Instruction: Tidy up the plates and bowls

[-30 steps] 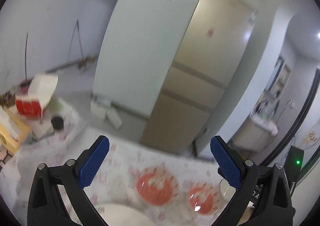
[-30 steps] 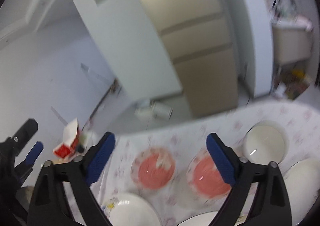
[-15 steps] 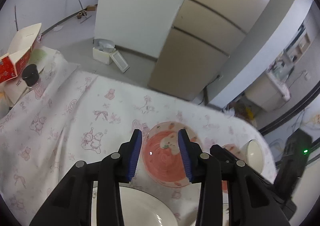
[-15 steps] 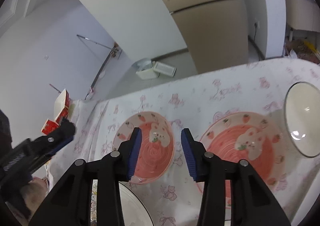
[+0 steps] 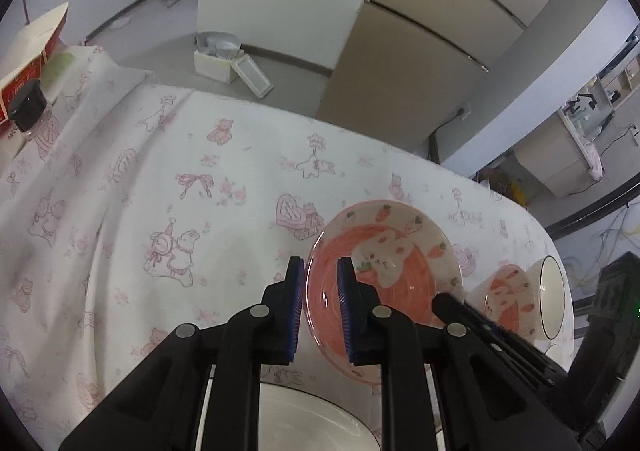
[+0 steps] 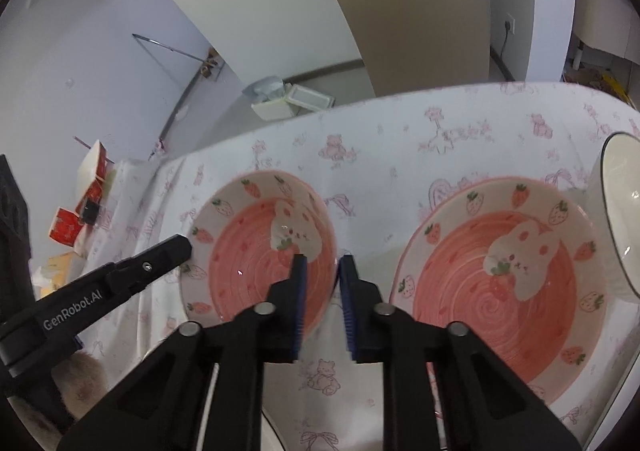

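Note:
Two pink strawberry bowls sit on the patterned tablecloth (image 5: 168,187). My left gripper (image 5: 318,305) straddles the left rim of the smaller pink bowl (image 5: 396,263), jaws narrowed around the rim. My right gripper (image 6: 322,299) straddles the right rim of that same bowl (image 6: 248,251), jaws equally narrowed. The larger pink bowl (image 6: 500,291) lies to the right, also seen in the left wrist view (image 5: 506,299). A white bowl with a dark rim (image 6: 620,211) stands at the far right. A white plate (image 5: 304,423) lies under the left gripper.
A red and white carton (image 5: 28,51) and a black-lidded jar (image 5: 28,109) stand at the table's left end. A white box (image 5: 218,55) sits on the floor beyond the table, before a tall beige cabinet (image 5: 420,51).
Both grippers went from wide open to nearly closed, tilted down and moved in onto opposite rims of the smaller pink bowl.

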The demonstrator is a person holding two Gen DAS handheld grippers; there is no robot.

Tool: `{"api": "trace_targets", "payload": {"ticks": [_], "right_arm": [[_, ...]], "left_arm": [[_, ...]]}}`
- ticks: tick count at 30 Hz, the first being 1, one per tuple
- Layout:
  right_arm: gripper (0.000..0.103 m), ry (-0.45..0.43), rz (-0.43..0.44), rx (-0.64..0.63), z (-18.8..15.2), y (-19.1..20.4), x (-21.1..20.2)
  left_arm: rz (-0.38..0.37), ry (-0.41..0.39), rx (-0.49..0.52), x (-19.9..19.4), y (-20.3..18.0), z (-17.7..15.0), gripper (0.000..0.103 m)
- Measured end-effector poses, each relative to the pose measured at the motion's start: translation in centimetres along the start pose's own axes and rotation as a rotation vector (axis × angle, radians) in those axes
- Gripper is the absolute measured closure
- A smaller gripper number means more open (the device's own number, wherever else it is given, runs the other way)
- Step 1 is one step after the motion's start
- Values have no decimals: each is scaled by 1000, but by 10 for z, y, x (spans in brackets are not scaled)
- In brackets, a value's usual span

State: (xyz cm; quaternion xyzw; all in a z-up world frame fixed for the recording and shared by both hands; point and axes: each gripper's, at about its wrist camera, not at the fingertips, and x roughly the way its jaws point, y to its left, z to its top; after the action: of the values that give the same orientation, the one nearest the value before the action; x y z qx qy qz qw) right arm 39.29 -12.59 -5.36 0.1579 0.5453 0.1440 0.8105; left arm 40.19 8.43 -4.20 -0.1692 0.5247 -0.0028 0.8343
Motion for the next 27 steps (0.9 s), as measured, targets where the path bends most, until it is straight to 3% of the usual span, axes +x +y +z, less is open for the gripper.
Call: {"api": "trace_targets", "payload": {"ticks": [6,11,18,27], "right_arm": [[93,9,15,-7,1,-2,2],[93,9,16,-5,1,-1,3],[91,4,30,-71,2,7,8],[90,-21,-50,-132,0,19,13]], "left_arm": [[12,2,-7,7,4,1,84],[-82,92,-50,29,14,1,84],[-48,145,-61,46,14,-4,84],[-52,177,-66,57,11,-9,85]]}}
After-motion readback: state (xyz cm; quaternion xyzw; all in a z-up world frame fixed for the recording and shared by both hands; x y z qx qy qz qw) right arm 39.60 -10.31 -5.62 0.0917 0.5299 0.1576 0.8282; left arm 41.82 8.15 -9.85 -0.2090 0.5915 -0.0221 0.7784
